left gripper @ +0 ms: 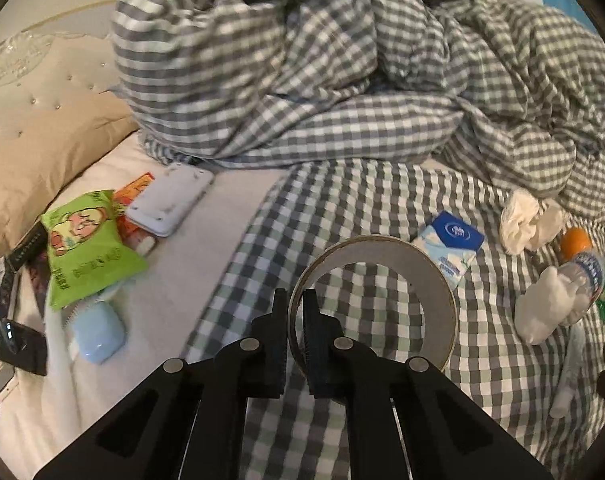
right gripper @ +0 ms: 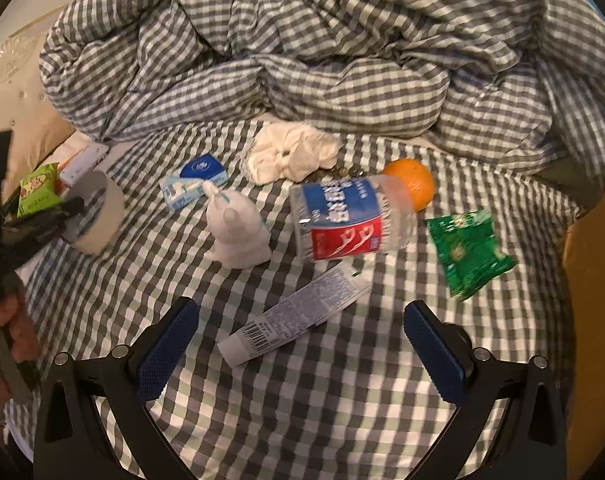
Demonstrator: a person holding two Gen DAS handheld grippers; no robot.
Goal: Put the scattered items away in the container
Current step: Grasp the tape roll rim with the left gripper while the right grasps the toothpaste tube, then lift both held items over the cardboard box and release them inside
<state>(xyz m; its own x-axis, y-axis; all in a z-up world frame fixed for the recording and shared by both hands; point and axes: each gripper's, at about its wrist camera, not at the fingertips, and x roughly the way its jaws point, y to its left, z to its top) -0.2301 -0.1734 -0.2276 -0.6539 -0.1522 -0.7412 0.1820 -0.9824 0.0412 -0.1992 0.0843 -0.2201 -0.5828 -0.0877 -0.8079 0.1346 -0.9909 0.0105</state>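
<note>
My left gripper [left gripper: 296,300] is shut on the wall of a roll of tape [left gripper: 434,280], one pad inside the ring and one outside. The right wrist view shows that roll [right gripper: 102,216] at the left, held by the left gripper [right gripper: 68,208] in a person's hand. My right gripper [right gripper: 300,306] stands open just over a white tube [right gripper: 322,300] lying on the checked sheet, with nothing between its pads. Beyond the tube lie a water bottle [right gripper: 346,216], an orange [right gripper: 412,182], a green packet [right gripper: 470,252], a white figurine [right gripper: 238,228], a small blue carton [right gripper: 194,186] and crumpled white tissue [right gripper: 294,152].
A bunched checked duvet [left gripper: 342,60] fills the back of the bed. At the left, beside a beige pillow [left gripper: 34,140], lie a light green snack bag [left gripper: 90,248], a flat white device [left gripper: 170,200] and a pale blue case [left gripper: 100,332]. No container is in view.
</note>
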